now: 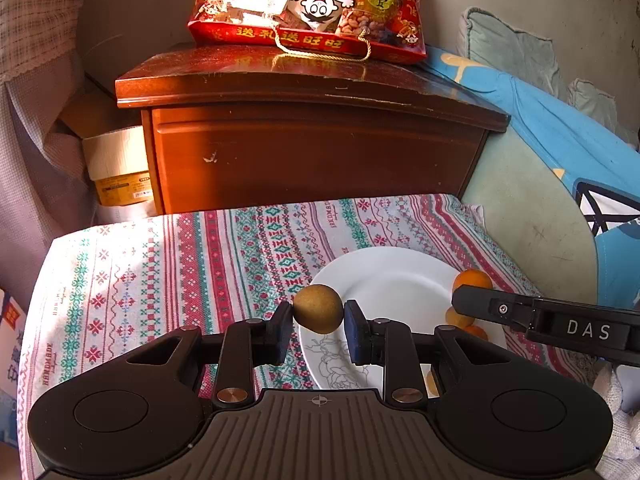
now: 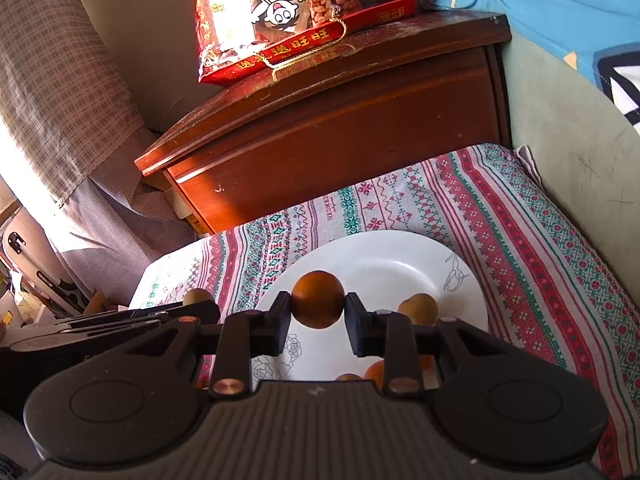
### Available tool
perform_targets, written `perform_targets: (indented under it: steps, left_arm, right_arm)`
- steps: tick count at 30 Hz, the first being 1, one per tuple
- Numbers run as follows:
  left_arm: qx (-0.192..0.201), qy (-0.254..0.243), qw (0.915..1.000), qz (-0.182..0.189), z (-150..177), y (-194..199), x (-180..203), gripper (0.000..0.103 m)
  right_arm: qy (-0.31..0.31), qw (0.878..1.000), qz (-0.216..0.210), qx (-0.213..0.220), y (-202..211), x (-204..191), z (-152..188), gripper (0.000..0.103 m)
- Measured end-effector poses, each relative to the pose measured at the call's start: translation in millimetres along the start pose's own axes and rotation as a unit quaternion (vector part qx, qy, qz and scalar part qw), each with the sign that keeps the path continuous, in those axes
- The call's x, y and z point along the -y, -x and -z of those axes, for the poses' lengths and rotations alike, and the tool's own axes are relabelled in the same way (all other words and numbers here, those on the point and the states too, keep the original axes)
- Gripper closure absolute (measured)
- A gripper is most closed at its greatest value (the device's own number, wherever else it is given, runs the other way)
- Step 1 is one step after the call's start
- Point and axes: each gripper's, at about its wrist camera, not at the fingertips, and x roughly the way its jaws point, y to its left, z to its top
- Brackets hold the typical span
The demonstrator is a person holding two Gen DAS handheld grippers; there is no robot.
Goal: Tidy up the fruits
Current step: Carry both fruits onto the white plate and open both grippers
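While both grippers carry fruit: left gripper clamps greenish-brown fruit over plate rim | right gripper pinches orange above plate centre | lower gently, release clear of seemingly three loose fruits | cabinet beyond.

Left gripper clamping green-brown fruit (over white plate)

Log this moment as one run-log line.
left gripper: shut on brown-green fruit | right gripper: shut on orange fruit | both above white plate | plate holds more fruits
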Motion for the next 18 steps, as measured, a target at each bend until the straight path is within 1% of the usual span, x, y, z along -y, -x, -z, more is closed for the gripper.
perform_targets:
  steps: [6, 10, 14, 17, 18]
  left_arm:
    - [-0.028, -0.008, 0.9996, 0.003, 4, -24, 6, 0.078]
    - [-0.044, -0.005, 0.999, 0.002, 7, -36, 6, 0.078]
    - [-0.049, -0.008, 0.9987, 0.002, 7, -41, 8, 0.078]
    - [-0.05, -0.008, 0.9987, -0.002, 6, -42, 8, 0.078]
    - [-0.049, -0.011, 0.9987, -0.005, 6, -42, 9, 0.076]
  right_arm:
    - [0.007, 1.0, 0.013, -0.02, -15, 1, 7, 0.074]
    - [0.011, 0.999, 0.027, -0.024, -20, 3, 9, 0.074]
    - [0.002, 0.999, 0.041, -0.022, -22, 7, 9, 0.071]
    - [-0.003, 0.999, 0.043, -0.015, -19, 9, 8, 0.071]
    - [-0.004, 0.999, 0.044, -0.013, -18, 9, 7, 0.071]
